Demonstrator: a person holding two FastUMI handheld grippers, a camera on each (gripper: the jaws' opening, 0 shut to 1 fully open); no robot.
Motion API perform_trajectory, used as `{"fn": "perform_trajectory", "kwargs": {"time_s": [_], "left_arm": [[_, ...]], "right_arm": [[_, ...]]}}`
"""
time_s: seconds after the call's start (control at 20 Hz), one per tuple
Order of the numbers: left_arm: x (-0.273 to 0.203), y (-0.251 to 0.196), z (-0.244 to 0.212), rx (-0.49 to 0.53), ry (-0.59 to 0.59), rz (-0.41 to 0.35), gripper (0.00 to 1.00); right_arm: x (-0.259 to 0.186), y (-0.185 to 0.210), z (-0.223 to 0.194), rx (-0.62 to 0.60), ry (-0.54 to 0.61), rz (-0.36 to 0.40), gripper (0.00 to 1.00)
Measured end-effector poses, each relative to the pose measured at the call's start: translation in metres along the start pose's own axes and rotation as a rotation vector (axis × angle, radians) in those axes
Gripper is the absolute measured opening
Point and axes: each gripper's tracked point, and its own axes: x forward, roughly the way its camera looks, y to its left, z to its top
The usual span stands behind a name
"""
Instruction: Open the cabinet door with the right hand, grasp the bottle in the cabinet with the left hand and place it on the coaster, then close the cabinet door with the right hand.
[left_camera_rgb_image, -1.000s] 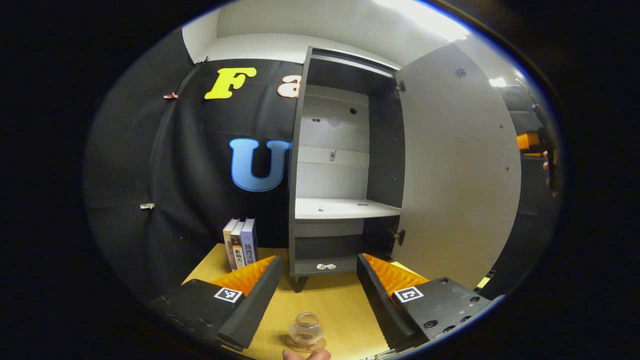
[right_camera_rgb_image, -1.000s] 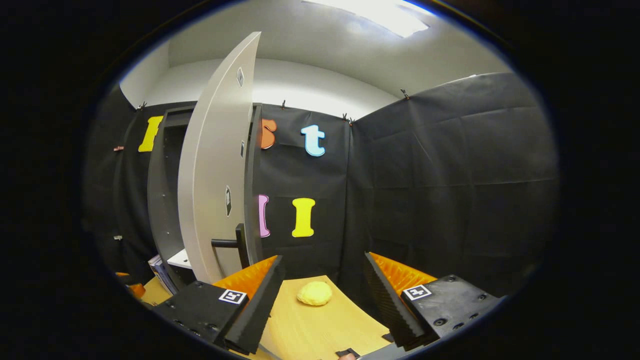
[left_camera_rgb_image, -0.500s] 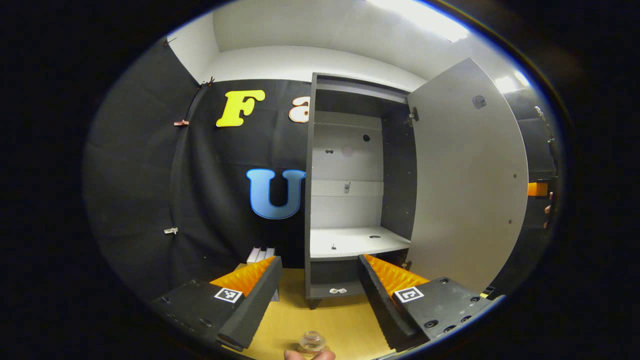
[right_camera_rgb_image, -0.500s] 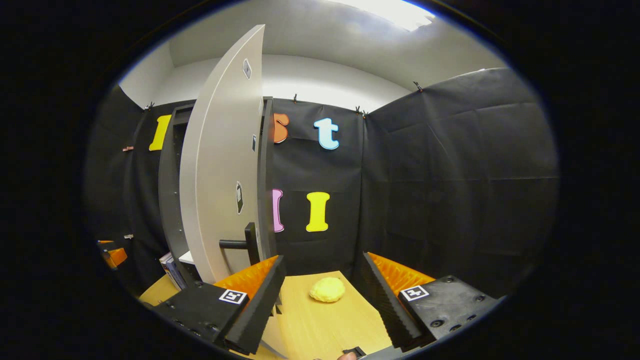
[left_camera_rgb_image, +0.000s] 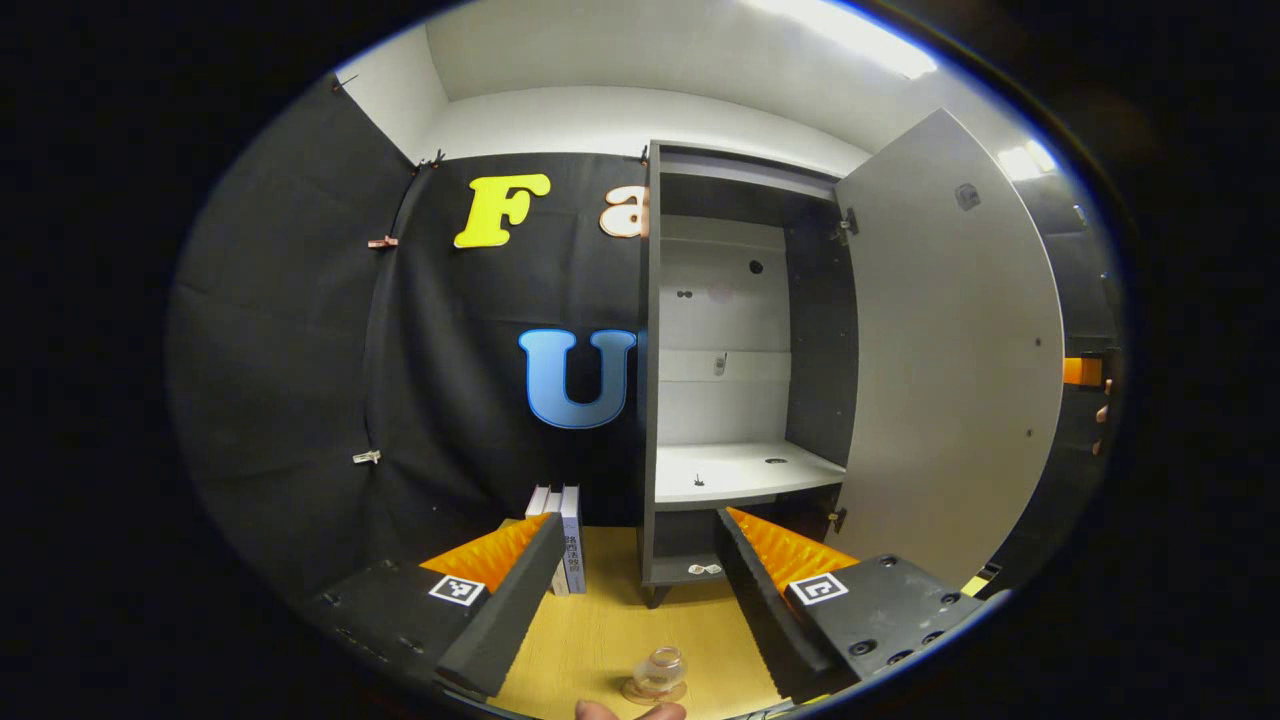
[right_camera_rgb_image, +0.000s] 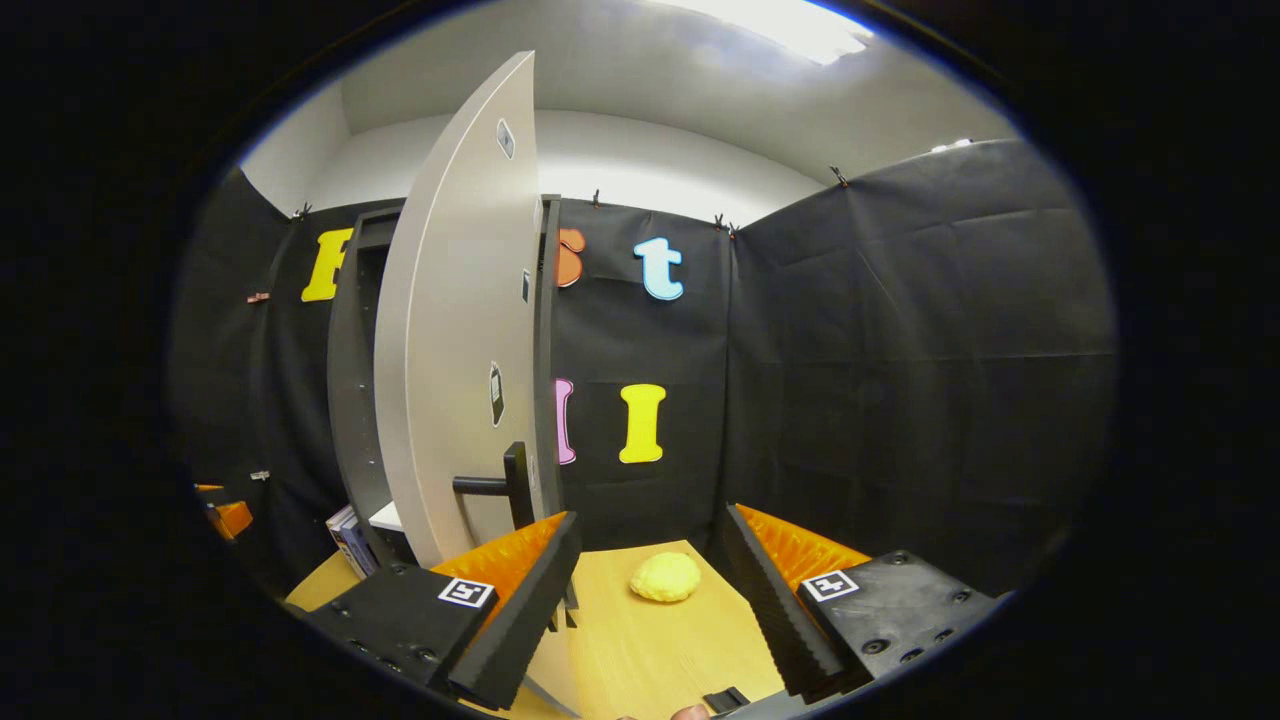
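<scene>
Bottle (left_camera_rgb_image: 659, 673) apparently on coaster (left_camera_rgb_image: 640, 693); cabinet door (left_camera_rgb_image: 950, 350) open.

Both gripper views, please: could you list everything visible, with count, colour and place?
cabinet: one, dark grey with pale shelf, on the table.
cabinet door: one, light grey, swung open; dark handle.
bottle: one, clear glass, on the coaster, in front of the cabinet.
books: about three, upright left of the cabinet.
yellow lump: one, on the table.
table: one, light wood.
left gripper: open, nothing held.
right gripper: open, near the door handle.
</scene>
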Motion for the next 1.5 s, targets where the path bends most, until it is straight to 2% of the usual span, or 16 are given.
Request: {"fn": "perform_trajectory", "kwargs": {"time_s": [0.25,0.3,0.6,1.05,1.5], "left_arm": [[-0.004,0.003,0.006,-0.004,-0.019,-0.011,0.92],[-0.005,0.001,0.006,-0.002,-0.021,-0.013,0.95],[-0.013,-0.007,0.012,0.01,-0.032,-0.044,0.95],[-0.014,-0.009,0.013,0.02,-0.029,-0.048,0.95],[-0.007,-0.003,0.021,0.022,-0.037,-0.02,0.95]], "right_arm": [[-0.003,0.018,-0.002,0.009,0.011,0.08,0.95],[-0.002,0.023,-0.002,0.014,0.012,0.097,0.95],[-0.008,0.054,-0.004,0.028,0.02,0.214,0.96],[-0.005,0.09,-0.007,0.034,0.04,0.368,0.96],[-0.003,0.098,-0.008,0.037,0.036,0.403,0.98]]}}
